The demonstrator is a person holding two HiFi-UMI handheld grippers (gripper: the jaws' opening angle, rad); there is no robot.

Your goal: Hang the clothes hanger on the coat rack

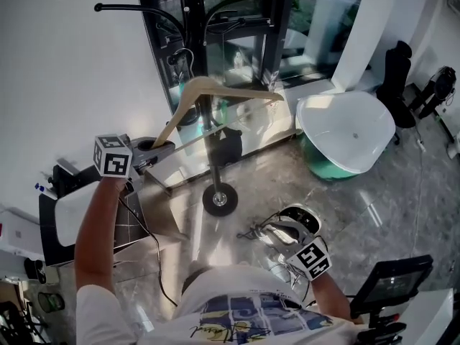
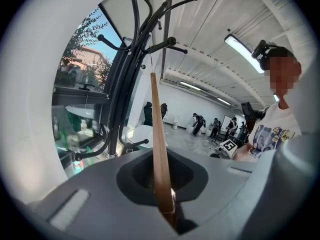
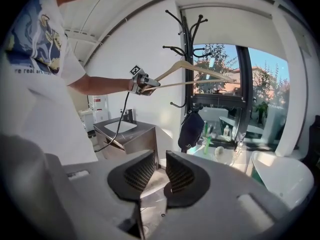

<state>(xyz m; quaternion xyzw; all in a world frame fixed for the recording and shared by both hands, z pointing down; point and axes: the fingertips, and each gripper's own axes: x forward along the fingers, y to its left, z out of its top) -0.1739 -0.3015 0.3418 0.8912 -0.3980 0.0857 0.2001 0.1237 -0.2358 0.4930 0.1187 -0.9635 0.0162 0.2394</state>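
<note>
Plainly, left tongs (image 2: 162,184): shut tight on one arm end of the wooden clothes hanger (image 2: 157,134), held out at the end of a stretched arm.
Clothes hanger: it ran forward and upward from the left tongs (image 1: 154,153), its bar and far arm beyond them; the hanger (image 1: 215,92) had its metal hook up beside the coat rack's curved arms, and contact could not be judged.
Coat rack (image 2: 127,74): black, upright, straight ahead of the left tongs, its round base (image 1: 219,198) on the floor between the two tongs.
Right tongs (image 3: 160,171): empty, ribbed pads a narrow gap apart, held low and well back from the rack (image 3: 187,44).
Dark bag (image 3: 191,130): hanging from the rack, ahead of the right tongs (image 1: 269,232) and below the hanger (image 3: 190,69).
White tub (image 1: 345,131): on the floor, beyond the right tongs.
</note>
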